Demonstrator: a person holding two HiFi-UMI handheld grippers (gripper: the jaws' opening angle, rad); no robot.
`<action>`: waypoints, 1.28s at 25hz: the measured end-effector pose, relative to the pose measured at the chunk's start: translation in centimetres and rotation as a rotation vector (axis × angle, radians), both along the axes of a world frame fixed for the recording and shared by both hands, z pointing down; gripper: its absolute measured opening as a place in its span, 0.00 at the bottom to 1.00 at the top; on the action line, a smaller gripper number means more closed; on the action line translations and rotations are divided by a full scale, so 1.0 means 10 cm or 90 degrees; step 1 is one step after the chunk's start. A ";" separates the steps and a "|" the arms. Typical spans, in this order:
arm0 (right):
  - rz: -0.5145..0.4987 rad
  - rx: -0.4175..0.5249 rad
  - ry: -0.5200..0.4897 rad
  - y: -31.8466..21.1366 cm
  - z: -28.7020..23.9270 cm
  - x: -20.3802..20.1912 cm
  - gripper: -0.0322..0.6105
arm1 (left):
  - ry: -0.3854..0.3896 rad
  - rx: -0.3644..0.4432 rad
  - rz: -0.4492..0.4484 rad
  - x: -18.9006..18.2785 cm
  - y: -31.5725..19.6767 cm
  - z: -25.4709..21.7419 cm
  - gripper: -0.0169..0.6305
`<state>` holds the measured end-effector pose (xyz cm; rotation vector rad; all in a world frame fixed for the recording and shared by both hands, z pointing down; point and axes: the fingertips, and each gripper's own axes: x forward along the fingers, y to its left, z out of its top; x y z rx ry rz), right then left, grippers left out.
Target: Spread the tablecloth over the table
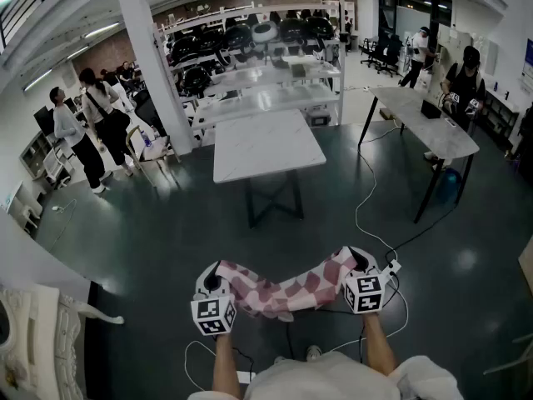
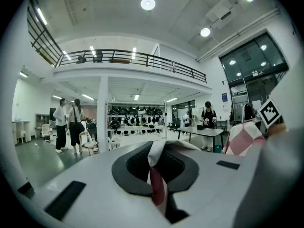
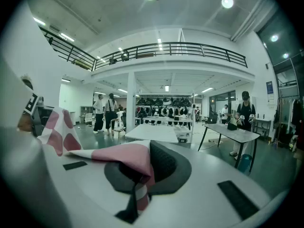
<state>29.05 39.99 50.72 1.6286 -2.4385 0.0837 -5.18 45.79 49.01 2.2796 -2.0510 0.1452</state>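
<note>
A pink-and-white checked tablecloth (image 1: 287,292) hangs bunched between my two grippers, low in the head view. My left gripper (image 1: 211,280) is shut on one end of the tablecloth (image 2: 156,175). My right gripper (image 1: 359,262) is shut on the other end, where the cloth (image 3: 128,160) drapes over the jaws. The white table (image 1: 265,144) stands ahead of me across the dark floor, some way off. It also shows small in the right gripper view, the table (image 3: 152,133) past the jaws.
A grey table (image 1: 425,119) stands at the right with a person (image 1: 463,82) beside it. Two people (image 1: 92,119) stand at the left near a chair (image 1: 154,157). Shelving racks (image 1: 258,57) fill the back. A white cable (image 1: 366,198) runs over the floor.
</note>
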 end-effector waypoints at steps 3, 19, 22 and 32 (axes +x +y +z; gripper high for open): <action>-0.001 0.000 0.004 -0.02 -0.04 0.04 0.08 | -0.001 0.002 -0.001 0.04 -0.02 -0.04 0.07; -0.047 0.021 -0.018 -0.22 -0.22 0.28 0.08 | -0.011 0.031 -0.026 0.41 -0.13 -0.29 0.07; -0.061 0.023 -0.021 -0.28 -0.23 0.28 0.08 | -0.014 0.035 -0.028 0.51 -0.18 -0.31 0.07; -0.082 0.033 -0.027 -0.72 -0.26 0.15 0.08 | -0.015 0.044 -0.029 0.49 -0.62 -0.32 0.07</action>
